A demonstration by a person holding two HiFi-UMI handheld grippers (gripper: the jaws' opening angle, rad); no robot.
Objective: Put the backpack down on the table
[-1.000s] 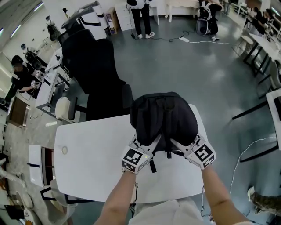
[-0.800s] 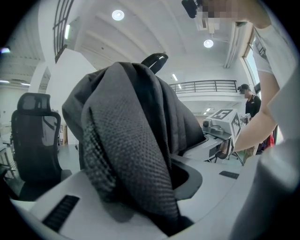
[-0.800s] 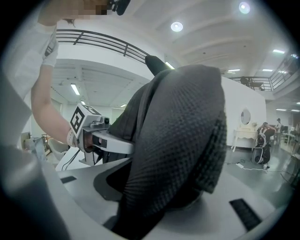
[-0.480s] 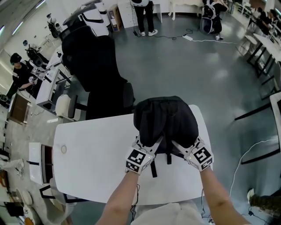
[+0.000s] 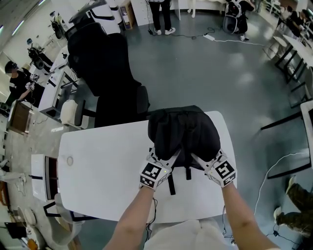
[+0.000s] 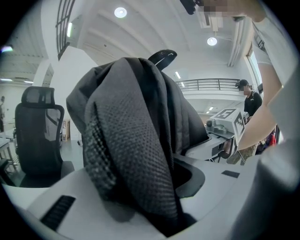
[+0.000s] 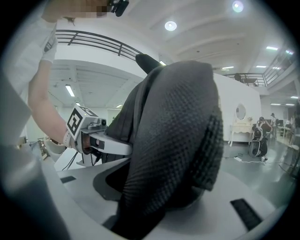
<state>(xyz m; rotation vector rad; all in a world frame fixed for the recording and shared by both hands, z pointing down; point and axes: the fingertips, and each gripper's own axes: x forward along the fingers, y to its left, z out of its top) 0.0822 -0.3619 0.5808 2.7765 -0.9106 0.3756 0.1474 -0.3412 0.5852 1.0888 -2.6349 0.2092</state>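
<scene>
Since the earlier frame the backpack [image 5: 183, 129] and both grippers have come lower. The pack now sits on the table [image 5: 102, 171] instead of hanging above it.

Backpack: black, upright and slumped, strap side toward the table's near edge. It stands on the table's far half, right of the table's middle, with its top at the far edge. Two thin webbing tails [image 5: 170, 183] trail from it over the tabletop toward the near edge.

Left gripper [image 5: 172, 157]: just above the table at the pack's near left corner. Its jaws are opening, and the left strap [image 6: 136, 154], padded mesh, runs between them and fills the gap, touching both jaws.

Right gripper [image 5: 196, 158]: just above the table at the pack's near right corner. Its jaws stand fairly wide but are clamped on the right strap [image 7: 168, 154], which bulges out between them.

Both straps rise from the jaws up to the pack's top. The forearms reach in across the table's near edge.

Beyond the table's far edge, toward its left, stands a black chair [image 5: 105, 73]. Farther past that edge is grey floor with a standing person [image 5: 159, 14] and a white cable [image 5: 230, 41]. Left of the table a desk row [image 5: 54, 93] has a seated person [image 5: 17, 80].
</scene>
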